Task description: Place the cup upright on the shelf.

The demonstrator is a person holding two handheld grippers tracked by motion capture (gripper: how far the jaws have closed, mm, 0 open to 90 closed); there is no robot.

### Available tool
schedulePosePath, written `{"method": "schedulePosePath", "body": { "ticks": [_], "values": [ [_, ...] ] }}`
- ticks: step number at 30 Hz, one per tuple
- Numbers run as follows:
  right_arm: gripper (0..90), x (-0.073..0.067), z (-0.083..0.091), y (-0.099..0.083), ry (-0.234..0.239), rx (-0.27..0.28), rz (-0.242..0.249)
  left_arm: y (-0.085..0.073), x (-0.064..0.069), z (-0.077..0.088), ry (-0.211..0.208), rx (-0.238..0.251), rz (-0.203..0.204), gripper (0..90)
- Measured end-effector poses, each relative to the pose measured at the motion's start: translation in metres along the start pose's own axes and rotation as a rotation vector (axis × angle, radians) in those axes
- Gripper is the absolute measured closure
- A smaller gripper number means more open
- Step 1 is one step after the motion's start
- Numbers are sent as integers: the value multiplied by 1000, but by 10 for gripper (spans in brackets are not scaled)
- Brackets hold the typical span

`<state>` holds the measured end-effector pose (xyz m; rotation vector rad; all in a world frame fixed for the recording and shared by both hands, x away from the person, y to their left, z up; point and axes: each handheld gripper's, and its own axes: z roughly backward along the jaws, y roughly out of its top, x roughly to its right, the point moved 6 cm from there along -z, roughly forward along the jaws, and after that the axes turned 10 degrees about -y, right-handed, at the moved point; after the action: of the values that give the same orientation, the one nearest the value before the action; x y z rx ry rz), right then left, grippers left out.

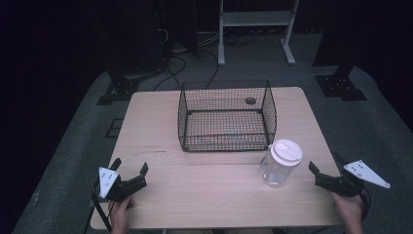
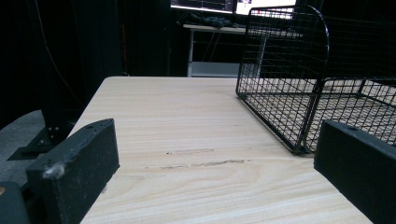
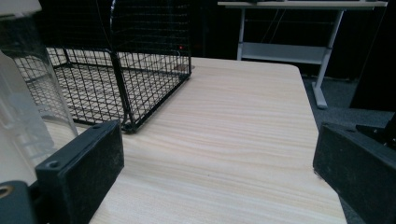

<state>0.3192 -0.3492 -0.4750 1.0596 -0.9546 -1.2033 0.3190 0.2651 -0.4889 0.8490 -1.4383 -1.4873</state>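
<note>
A light wooden desk (image 1: pixel 214 195) carries a black wire basket (image 1: pixel 226 116) near the middle of its far half, open at the top, with its near wall facing the person. A clear plastic jar (image 1: pixel 280 164) with a white lid (image 1: pixel 286 150) stands upright just off the basket's near right corner, close to it; whether the two touch cannot be told. A small dark round mark (image 1: pixel 250 101) lies on the desk behind the basket's far wall, seen through the mesh.

The left gripper (image 1: pixel 130 172) sits at the desk's near left corner, held by the person's left hand (image 1: pixel 122 214), its jaws spread wide with nothing between them. In the left gripper view, the two black jaws frame bare wood with faint scuff marks (image 2: pixel 205 163), and the basket's corner (image 2: pixel 299 79) rises ahead at the right.

The right gripper (image 1: pixel 324 168) hovers at the near right edge of the desk, held by the right hand (image 1: pixel 349 209), beside the jar and apart from it. Its jaws also stand wide and hold nothing. In the right gripper view, the jar (image 3: pixel 28 112) looms at the left edge just beyond the left jaw, the basket (image 3: pixel 116 70) behind it.

A white metal stand (image 1: pixel 255 29) and loose cables (image 1: pixel 180 66) sit on the grey floor past the desk's far edge.
</note>
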Motion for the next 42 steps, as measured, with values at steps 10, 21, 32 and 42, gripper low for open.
{"method": "schedulePosePath", "body": {
  "ticks": [10,21,32,42],
  "values": [
    [14,-11,13,19,57,45,3,0,1,0,-2,-2,-10,0],
    [14,-33,42,38,134,77,81,0,1,0,-6,3,-3,0],
    [13,-62,56,42,200,111,144,0,1,0,-6,4,-3,0],
    [13,-88,50,44,243,122,157,0,1,0,-8,5,-3,0]
  ]
}}
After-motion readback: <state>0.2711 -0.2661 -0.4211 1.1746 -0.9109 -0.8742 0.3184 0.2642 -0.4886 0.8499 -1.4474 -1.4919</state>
